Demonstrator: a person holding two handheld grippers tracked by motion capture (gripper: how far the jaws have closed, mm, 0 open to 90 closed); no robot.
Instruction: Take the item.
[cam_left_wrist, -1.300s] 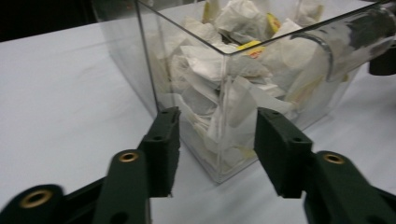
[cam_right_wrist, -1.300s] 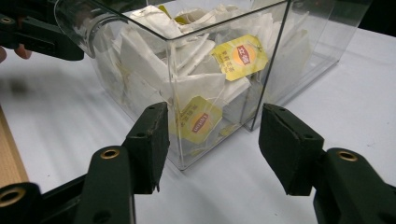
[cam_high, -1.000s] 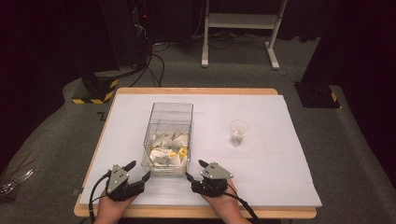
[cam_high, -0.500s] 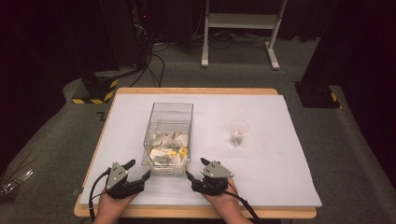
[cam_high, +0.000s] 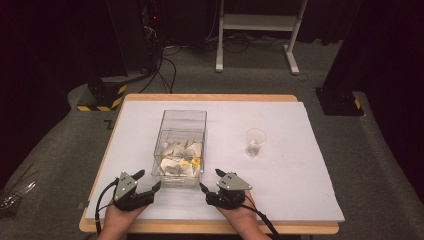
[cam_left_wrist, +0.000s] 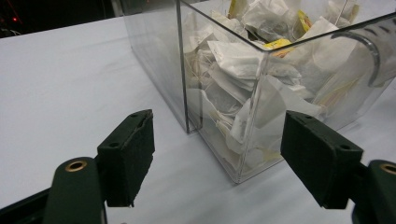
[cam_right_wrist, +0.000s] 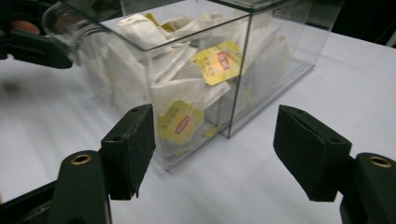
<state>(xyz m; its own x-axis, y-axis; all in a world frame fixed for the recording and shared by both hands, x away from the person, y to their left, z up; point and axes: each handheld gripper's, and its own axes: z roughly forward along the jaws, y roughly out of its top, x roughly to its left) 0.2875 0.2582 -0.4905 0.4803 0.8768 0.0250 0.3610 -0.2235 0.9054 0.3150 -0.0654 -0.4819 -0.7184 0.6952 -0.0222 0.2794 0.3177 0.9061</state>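
You had both grippers parked at the near edge of the white table cover (cam_high: 300, 200), one on each side of the clear, square-walled plastic box of white paper tea bags (cam_high: 180, 150). The box stood left of centre on the cover, its near wall just beyond your jaws; the bags, some with yellow tags, were heaped in its near half.

Your left gripper (cam_high: 150, 184) had its jaws spread wide and just finished opening, with nothing between the pads; its own camera looked at the box's near left corner (cam_left_wrist: 243, 140). Your right gripper (cam_high: 212, 181) also stood parted and empty after opening a little further, facing the near right corner (cam_right_wrist: 196, 93).

A small clear plastic cup (cam_high: 255, 142) waited well apart to the right of the box, upright and seemingly empty.

This looked like the very start: neither gripper had touched anything, and a bag would probably go from box to cup. The next move called for lifting one gripper over the box rim, since the walls blocked any sideways reach, then coming down on a single bag or its tag. The right gripper sat nearer the cup.
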